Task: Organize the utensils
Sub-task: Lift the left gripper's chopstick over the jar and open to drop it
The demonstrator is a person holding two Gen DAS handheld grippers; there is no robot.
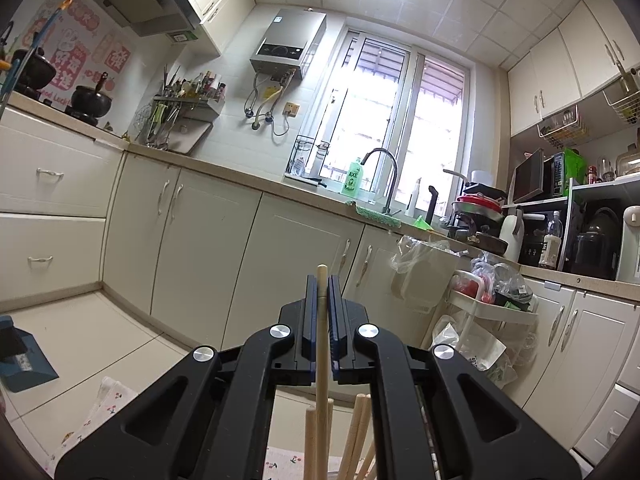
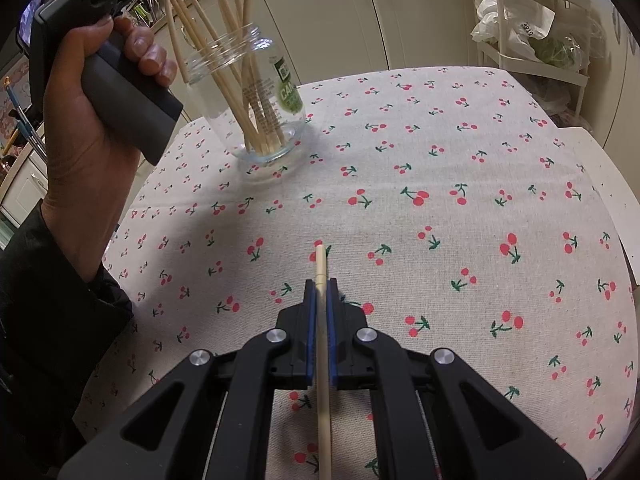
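Now left claw (image 1: 322, 292) pinching chopstick (image 1: 321, 320) above jar (image 2: 256, 100); right claw (image 2: 320, 292) pinching another chopstick (image 2: 322, 340).

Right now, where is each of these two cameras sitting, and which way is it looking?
Left wrist: on the left gripper, facing level across the kitchen toward the window; its fingers clamp a chopstick.
Right wrist: on the right gripper, angled down at the cherry tablecloth and glass jar; it shows the left hand and sleeve.
Shared: jar chopsticks, tablecloth, white cart.
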